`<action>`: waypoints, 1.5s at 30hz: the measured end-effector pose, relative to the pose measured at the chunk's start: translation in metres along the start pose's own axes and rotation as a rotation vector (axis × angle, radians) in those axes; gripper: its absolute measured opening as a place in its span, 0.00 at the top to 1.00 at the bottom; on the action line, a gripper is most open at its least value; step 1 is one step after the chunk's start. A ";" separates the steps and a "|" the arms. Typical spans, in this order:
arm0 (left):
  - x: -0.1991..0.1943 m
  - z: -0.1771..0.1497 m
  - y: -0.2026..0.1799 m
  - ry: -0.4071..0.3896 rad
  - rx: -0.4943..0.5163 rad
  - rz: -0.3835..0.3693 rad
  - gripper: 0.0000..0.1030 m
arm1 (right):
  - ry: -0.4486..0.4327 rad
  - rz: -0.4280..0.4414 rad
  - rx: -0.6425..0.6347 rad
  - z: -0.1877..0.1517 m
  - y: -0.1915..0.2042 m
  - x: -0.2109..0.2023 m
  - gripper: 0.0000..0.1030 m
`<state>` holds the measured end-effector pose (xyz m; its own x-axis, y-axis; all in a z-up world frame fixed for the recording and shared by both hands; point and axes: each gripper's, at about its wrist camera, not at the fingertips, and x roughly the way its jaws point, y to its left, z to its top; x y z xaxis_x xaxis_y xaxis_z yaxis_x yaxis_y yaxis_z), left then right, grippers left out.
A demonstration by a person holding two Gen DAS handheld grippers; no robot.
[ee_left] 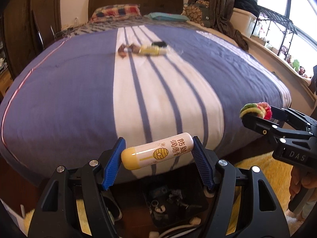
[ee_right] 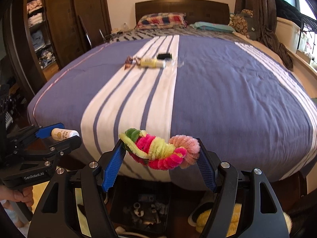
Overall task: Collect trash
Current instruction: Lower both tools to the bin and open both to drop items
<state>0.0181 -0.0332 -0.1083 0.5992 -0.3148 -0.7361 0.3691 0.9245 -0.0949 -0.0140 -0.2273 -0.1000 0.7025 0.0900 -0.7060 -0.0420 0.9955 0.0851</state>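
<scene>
The left gripper (ee_left: 158,154) is clamped on a lip-balm tube (ee_left: 157,153), which lies crosswise between the blue pads with its yellow cap toward the left pad. The right gripper (ee_right: 161,152) is clamped on a twist of pipe cleaners (ee_right: 161,150) in green, yellow, pink and peach, spanning its pads end to end. Both loads hang over the foot edge of the bed (ee_right: 227,99), clear of the cover.

More items remain farther up the bed on the white stripe of the cover: a brown wrapper (ee_left: 123,50), a yellow bottle (ee_left: 151,50) lying on its side just beside it, and a small black item (ee_left: 159,44) touching the bottle's far side. They are blurred, so finer detail cannot be told.

Surface: a purple cover with a broad white band and thin purple lines. At the head stand a dark headboard (ee_right: 181,10), a plaid pillow (ee_right: 162,20) and a teal pillow (ee_right: 213,26). Below both grippers a black bin (ee_left: 176,204) sits on the floor holding small dark and white pieces.

The left wrist view alone shows a metal rack (ee_left: 275,25) by the window and small toys (ee_left: 295,63) on the sill. The right wrist view alone shows open wardrobe shelves (ee_right: 37,29) of folded clothes at left and a slipper (ee_right: 206,214) on the floor. Each view shows the other gripper from the side, with part of a hand (ee_right: 18,195) on its grip.
</scene>
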 end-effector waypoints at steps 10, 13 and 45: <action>0.034 -0.060 0.011 0.130 -0.041 -0.011 0.37 | 0.144 0.007 0.000 -0.053 0.003 0.034 0.32; 0.050 -0.077 0.010 0.186 -0.043 -0.018 0.37 | 0.182 0.024 0.003 -0.068 0.003 0.048 0.32; 0.150 -0.141 0.003 0.519 -0.069 -0.123 0.30 | 0.459 0.117 0.085 -0.114 0.004 0.139 0.27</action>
<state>0.0086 -0.0470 -0.3132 0.1183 -0.2904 -0.9496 0.3569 0.9048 -0.2322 0.0024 -0.2069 -0.2779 0.3091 0.2244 -0.9242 -0.0302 0.9736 0.2263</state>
